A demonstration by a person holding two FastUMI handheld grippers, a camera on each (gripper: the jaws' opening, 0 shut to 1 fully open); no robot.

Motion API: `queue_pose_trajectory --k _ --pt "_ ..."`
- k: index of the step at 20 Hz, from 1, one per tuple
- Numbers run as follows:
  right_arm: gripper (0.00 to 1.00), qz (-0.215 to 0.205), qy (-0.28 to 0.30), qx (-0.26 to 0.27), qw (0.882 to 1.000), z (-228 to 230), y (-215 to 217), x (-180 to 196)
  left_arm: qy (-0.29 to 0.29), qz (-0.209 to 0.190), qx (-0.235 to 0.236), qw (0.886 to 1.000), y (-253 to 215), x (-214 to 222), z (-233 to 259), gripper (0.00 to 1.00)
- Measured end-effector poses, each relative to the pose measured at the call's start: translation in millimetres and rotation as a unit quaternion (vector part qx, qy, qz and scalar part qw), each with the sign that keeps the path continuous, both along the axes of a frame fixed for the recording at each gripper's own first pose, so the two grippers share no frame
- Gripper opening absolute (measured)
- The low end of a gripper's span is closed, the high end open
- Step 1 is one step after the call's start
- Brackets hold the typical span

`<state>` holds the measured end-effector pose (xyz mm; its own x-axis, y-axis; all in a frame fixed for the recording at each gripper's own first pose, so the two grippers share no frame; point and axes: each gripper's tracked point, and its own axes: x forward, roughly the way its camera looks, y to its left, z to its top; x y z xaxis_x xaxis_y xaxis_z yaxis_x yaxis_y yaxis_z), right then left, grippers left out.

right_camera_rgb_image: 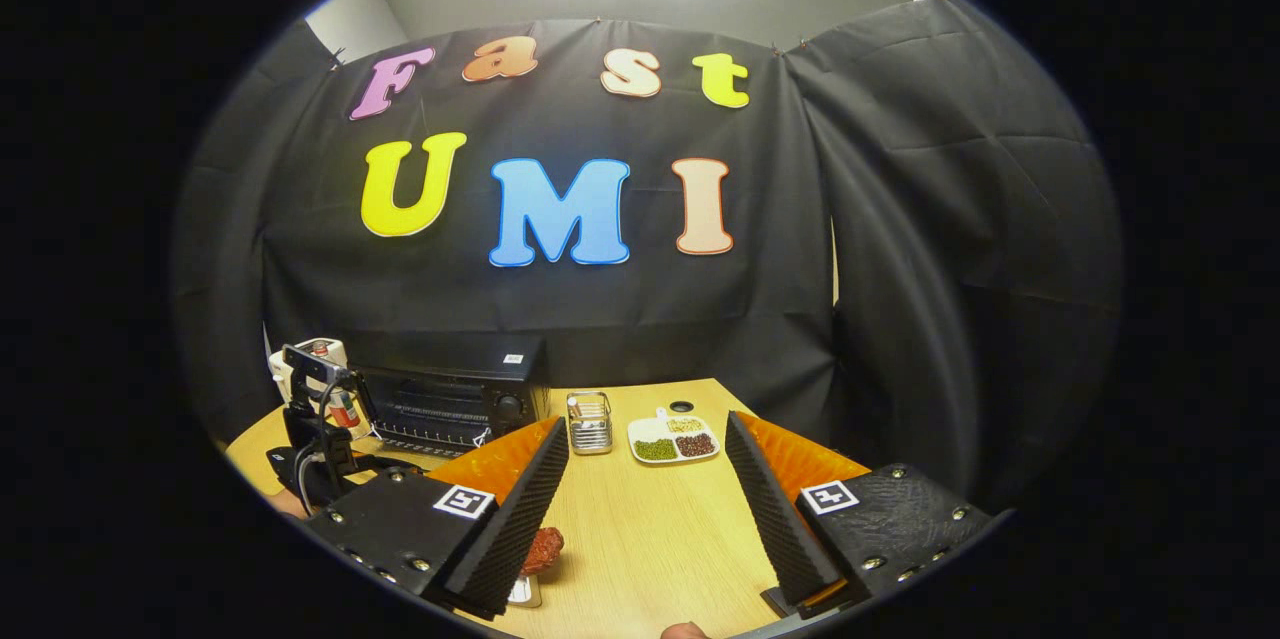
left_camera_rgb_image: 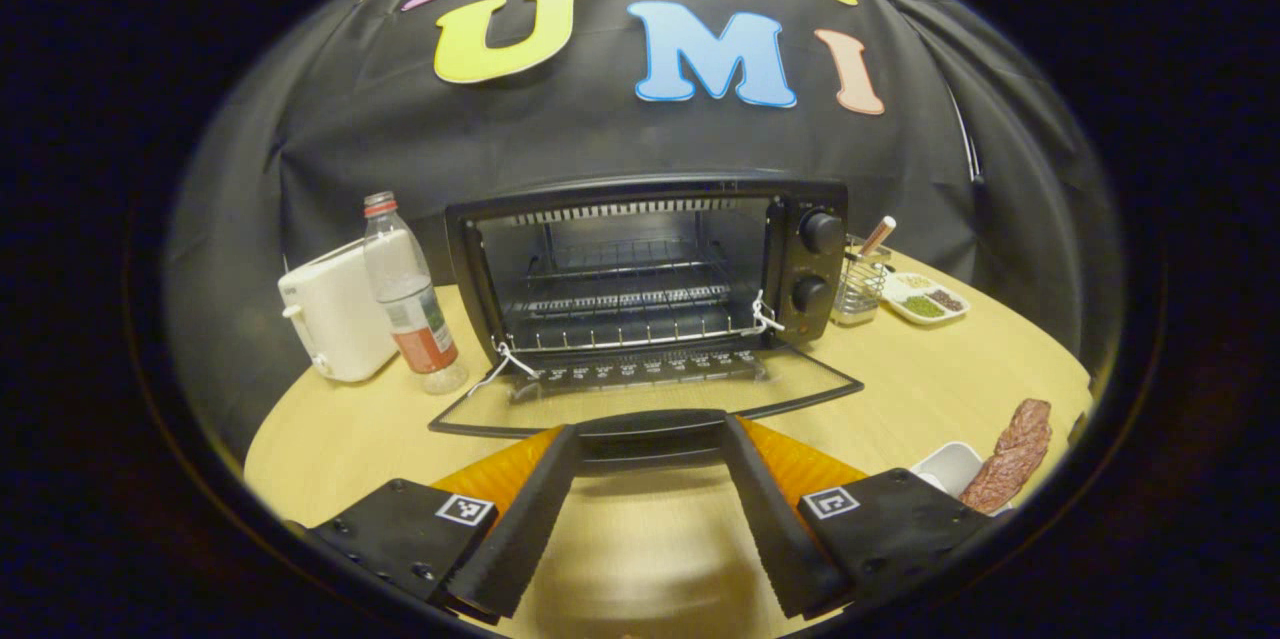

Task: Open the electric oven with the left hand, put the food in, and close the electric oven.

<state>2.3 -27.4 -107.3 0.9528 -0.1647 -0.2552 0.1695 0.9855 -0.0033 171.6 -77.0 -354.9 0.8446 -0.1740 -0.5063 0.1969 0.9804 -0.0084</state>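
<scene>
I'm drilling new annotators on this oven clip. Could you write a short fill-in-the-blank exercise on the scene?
1. The electric oven door is ____.
2. The plastic bottle stands between the oven and the white ____.
3. The left gripper has its jaws ____.
4. The oven rack holds ____ food.

Missing words: open; toaster; open; no

Black oven (left_camera_rgb_image: 650, 269); tan table (left_camera_rgb_image: 930, 379); reddish-brown food (left_camera_rgb_image: 1012, 456), perhaps meat.
</scene>
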Motion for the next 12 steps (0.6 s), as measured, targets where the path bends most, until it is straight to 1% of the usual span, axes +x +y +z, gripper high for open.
queue_pose_trajectory --k 3,4,5,7,8,9,12 --pt "0.96 0.010 0.005 -0.004 1.000 1.0 3.8 -1.8 0.021 0.007 -0.001 1.000 1.7 -6.7 -12.6 0.96" --pt "0.96 0.011 -0.001 -0.009 1.000 4.1 2.9 -2.1 0.022 0.009 -0.002 1.000 2.1 -8.5 -13.4 0.96" --pt "0.96 0.013 -0.002 -0.012 1.000 5.9 4.1 -2.2 0.023 0.009 -0.001 1.000 1.8 -10.2 -12.9 1.00" --pt "0.96 0.024 -0.001 -0.013 1.000 4.1 8.7 -1.6 0.023 0.008 0.000 1.000 1.2 -15.4 -8.8 1.00" --pt "0.96 0.030 0.001 -0.012 0.999 2.8 11.2 -0.5 0.020 0.009 -0.002 1.000 0.8 -20.8 -3.0 1.00" --pt "0.96 0.036 0.001 -0.009 0.999 0.6 12.7 -0.3 0.012 0.010 -0.005 1.000 1.3 -25.8 7.1 0.97" --pt "0.96 0.056 0.002 0.004 0.998 -4.0 20.3 3.3 -0.020 0.013 -0.014 1.000 2.9 -36.5 46.2 0.97"
